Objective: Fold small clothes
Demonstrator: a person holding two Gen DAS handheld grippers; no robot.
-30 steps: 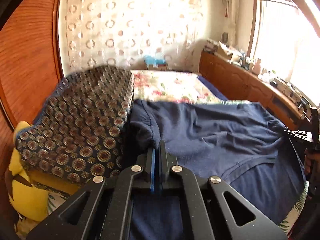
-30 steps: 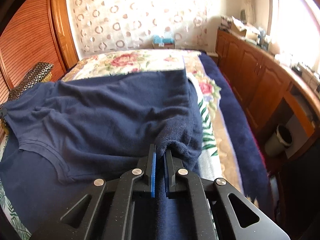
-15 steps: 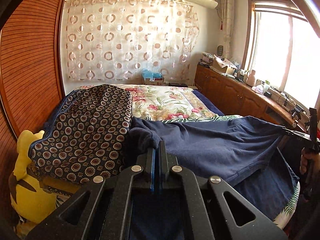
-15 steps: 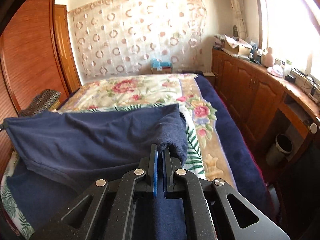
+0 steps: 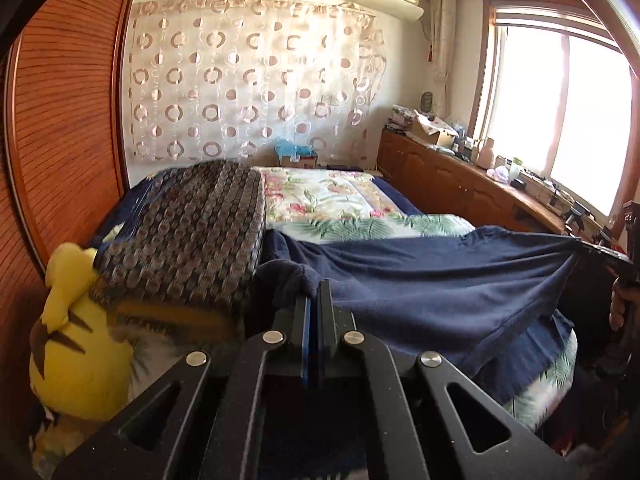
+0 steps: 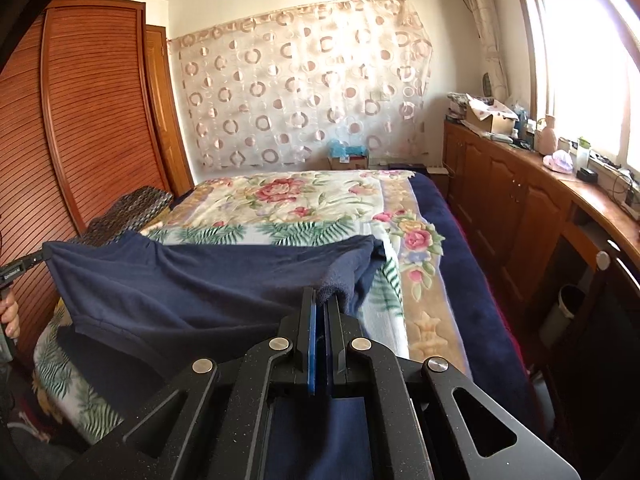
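A navy blue T-shirt [image 5: 420, 280] hangs stretched between my two grippers above the near end of the bed; it also shows in the right wrist view [image 6: 192, 284]. My left gripper [image 5: 316, 292] is shut on one bunched corner of the shirt. My right gripper [image 6: 326, 300] is shut on the other corner. The right gripper also shows at the far right of the left wrist view [image 5: 600, 252]. The shirt's lower part drapes over the bed's front edge.
The bed has a floral blanket [image 6: 288, 208]. A dark patterned pillow [image 5: 192, 232] and a yellow plush toy [image 5: 76, 344] lie at the left. A wooden wardrobe [image 6: 92, 120] stands left; a cluttered wooden cabinet [image 6: 520, 184] runs under the window. A bin [image 6: 568, 304] stands right.
Both grippers have lifted and pulled back toward the bed's front edge, raising the shirt off the blanket and drawing it taut between them.
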